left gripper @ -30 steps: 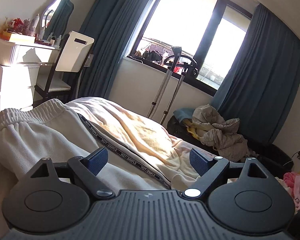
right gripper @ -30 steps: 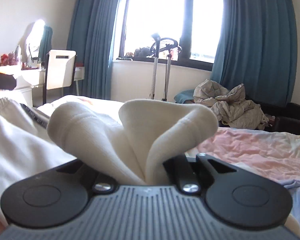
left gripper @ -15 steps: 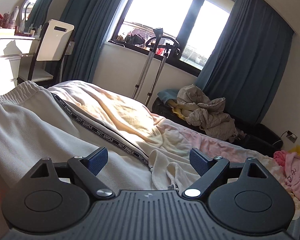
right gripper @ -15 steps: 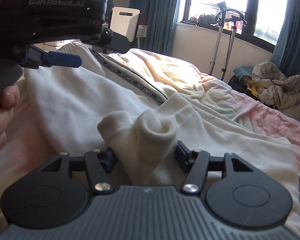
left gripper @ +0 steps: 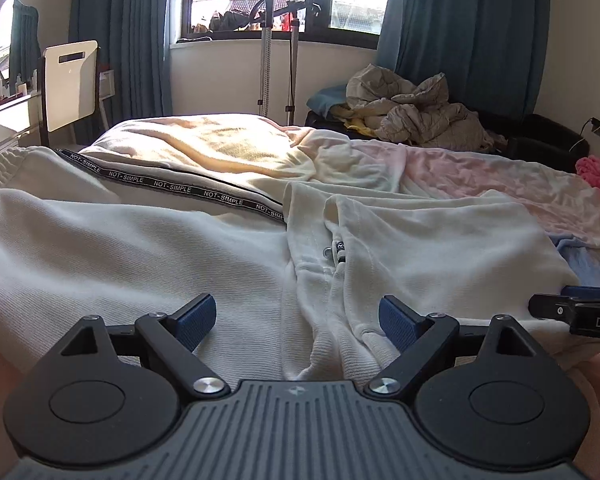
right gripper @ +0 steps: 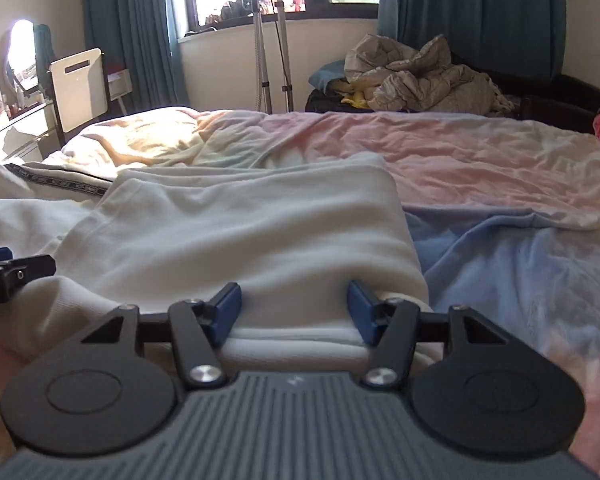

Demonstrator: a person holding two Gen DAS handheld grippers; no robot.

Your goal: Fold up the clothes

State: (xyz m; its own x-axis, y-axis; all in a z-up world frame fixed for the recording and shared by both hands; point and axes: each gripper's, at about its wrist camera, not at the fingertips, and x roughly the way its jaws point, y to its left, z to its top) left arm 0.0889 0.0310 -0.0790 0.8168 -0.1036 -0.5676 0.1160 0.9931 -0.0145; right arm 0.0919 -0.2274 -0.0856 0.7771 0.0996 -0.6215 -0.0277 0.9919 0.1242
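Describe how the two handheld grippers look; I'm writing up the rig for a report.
Both match: the left gripper and right gripper have a ribbed grey body, two round black discs, black linkage arms with silver screws, and blue finger pads. The other gripper's fingertip, seen side-on, shows white lettering reading "DAS". No cables or sleeves visible.
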